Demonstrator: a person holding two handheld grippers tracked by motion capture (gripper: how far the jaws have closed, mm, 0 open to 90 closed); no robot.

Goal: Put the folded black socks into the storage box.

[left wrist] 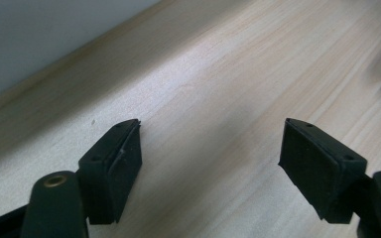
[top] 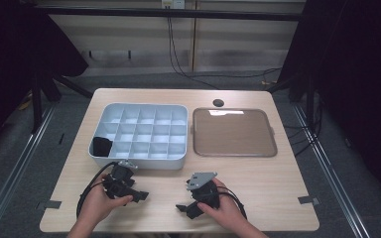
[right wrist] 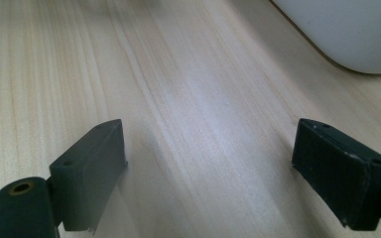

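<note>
Just beyond the left tool (top: 140,195), whose jaws stand spread with nothing between them, sits the white compartment box (top: 138,159), with a dark object (top: 100,146) in the corner cell nearest that tool; the right tool (top: 182,208) also rests released on the worktop (top: 258,183), the box ahead of it and the brown tray (top: 234,133) farther off. Reaching for the dark object could go badly, I judge: a spread jaw may catch a cell wall, shove the light box along, or pinch the divider.
</note>
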